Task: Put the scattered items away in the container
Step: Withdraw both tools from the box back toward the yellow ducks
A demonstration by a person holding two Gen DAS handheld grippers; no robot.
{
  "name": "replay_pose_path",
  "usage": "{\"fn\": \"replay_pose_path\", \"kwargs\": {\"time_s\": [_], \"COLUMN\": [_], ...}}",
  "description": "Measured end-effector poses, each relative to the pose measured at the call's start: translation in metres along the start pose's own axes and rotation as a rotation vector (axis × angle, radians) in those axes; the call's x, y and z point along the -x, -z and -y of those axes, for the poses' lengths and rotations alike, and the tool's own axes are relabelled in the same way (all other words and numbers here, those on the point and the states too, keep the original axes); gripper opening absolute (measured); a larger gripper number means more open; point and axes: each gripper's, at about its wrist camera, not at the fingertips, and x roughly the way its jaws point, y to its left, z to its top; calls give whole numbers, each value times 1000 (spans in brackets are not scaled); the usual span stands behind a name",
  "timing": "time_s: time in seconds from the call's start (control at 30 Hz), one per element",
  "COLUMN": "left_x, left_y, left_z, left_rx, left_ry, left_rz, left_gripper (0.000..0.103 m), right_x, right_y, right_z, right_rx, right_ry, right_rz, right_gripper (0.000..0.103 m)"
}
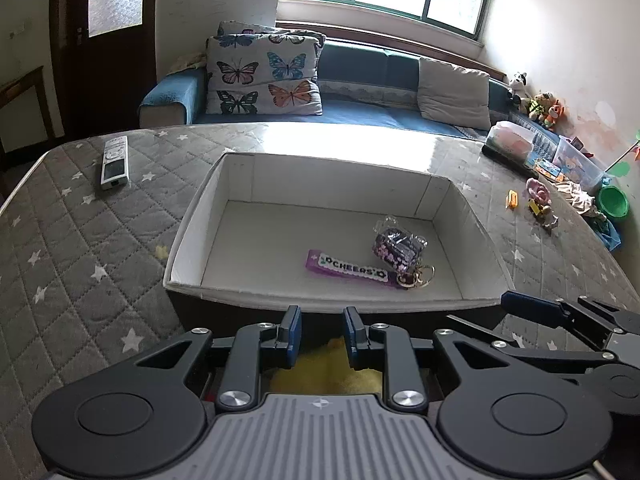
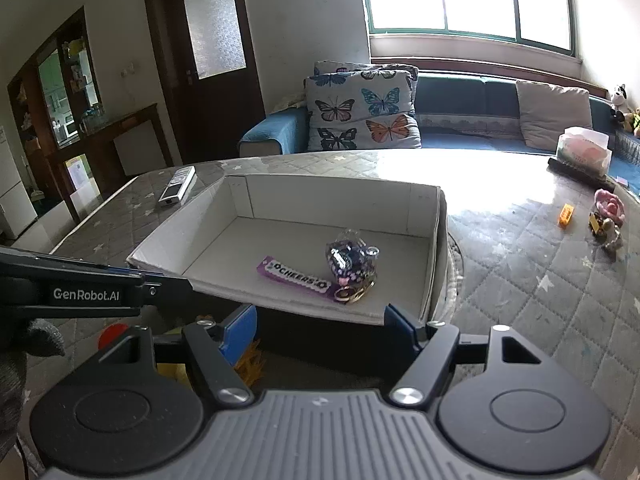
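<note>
On the quilted, star-patterned counter (image 1: 80, 248) sits a shallow white-lined box (image 1: 304, 184), open at the top, and both claws hover just in front of its near wall. Inside the box, toward the near right part of the floor, lie a purple "CHEERS" key tag (image 1: 348, 269) and, touching its ring end, a clear pouch with a purple flower pattern (image 1: 396, 245).

The left claw (image 1: 319, 336) has its blue-padded jaws parted by a narrow gap, and between and below them shows something yellow and fuzzy (image 1: 324, 372); whether the pads actually press on it cannot be told from this view. The right claw (image 2: 320, 330) stands much wider, its two blue pads well apart, with nothing caught between them. From the right wrist view, the yellow item (image 2: 250, 360) shows just beside the left pad, and a small red thing (image 2: 113, 334) lies lower left near the other claw's body, where a grey-gloved hand (image 2: 24, 352) is visible.

Still out on the counter, well to the right of the box, are a small orange block (image 1: 511, 199), a pink plush piece (image 1: 538, 191) and a tiny yellow toy vehicle (image 1: 535, 208) close together. A white remote control (image 1: 115, 162) rests at the far left of the counter.
</note>
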Motion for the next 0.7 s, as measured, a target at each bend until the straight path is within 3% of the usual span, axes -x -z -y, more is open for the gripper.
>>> {"fn": "replay_pose_path", "kwargs": {"time_s": [0.43,0.7], "left_x": [25,42], "left_y": [29,56], "left_z": [-11,-16], "left_rx": [29,16], "left_ry": [-13,18], "left_rz": [8,3], "left_gripper": [25,25], "right_x": [10,4], "right_y": [26,38], "right_z": [-16,-25], "right_rx": [19,26], "right_ry": [-51,-71], "right_rz": [-36,-74], "right_gripper": [71,70]}}
